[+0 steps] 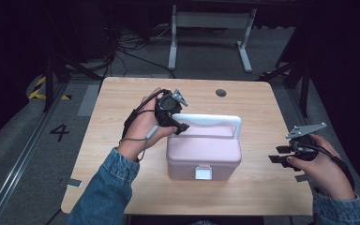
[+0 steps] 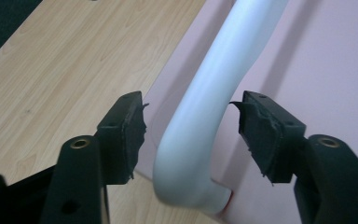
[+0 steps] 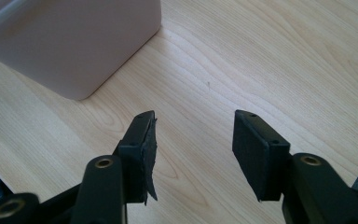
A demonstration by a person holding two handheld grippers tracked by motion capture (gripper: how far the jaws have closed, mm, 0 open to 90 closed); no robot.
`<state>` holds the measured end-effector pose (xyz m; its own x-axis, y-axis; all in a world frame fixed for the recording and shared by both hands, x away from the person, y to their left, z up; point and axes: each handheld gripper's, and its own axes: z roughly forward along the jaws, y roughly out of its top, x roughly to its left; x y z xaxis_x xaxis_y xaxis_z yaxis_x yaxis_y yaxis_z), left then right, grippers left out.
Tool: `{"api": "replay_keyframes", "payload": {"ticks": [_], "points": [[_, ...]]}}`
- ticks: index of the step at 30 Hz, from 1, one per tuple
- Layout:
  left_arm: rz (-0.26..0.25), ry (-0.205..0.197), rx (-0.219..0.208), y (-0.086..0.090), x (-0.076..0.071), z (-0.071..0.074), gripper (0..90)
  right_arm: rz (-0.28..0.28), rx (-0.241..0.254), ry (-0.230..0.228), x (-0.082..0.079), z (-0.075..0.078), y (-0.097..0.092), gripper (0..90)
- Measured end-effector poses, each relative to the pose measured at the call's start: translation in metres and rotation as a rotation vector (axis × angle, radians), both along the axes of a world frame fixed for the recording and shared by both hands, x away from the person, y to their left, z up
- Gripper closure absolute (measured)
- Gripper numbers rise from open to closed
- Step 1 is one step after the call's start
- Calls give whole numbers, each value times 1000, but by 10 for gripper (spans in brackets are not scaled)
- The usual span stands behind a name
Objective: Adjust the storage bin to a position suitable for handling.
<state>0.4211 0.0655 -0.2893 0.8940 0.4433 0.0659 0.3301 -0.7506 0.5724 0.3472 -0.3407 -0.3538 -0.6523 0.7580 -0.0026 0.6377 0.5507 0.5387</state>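
The left gripper (image 2: 191,135) stands with its jaws spread wide on either side of the white handle (image 2: 200,121) of a pink plastic case (image 1: 204,150), near the bend at the handle's left end; neither pad touches it. The handle looks rigid, smooth and probably a little slippery, so a grip on the straight bar, away from the curve, would likely hold best. The case sits mid-table (image 1: 122,98), lid closed, white latch (image 1: 203,172) facing the person; it seems light but boxy. The left hand (image 1: 143,126) reaches forward and rightward, wrist bent. The right gripper (image 1: 281,154), jaws also apart and empty, hovers low near the table's right edge, well clear of the case.
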Motion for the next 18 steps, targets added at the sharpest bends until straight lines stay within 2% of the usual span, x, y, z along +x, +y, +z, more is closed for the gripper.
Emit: {"api": "replay_keyframes", "payload": {"ticks": [3, 11, 16, 18], "points": [[-18, -32, 20, -6, 1, -2, 457, 2, 0, -4, 0, 0, 0, 489], [-33, -75, 43, -10, 1, -4, 485, 8, -3, -4, -1, 0, 0, 479], [-13, -90, 10, -8, -1, -4, 527, 8, -4, -3, 0, -1, 1, 474], [-16, -90, 11, -7, -1, -3, 542, 10, -2, -4, 0, -1, 1, 474]]}}
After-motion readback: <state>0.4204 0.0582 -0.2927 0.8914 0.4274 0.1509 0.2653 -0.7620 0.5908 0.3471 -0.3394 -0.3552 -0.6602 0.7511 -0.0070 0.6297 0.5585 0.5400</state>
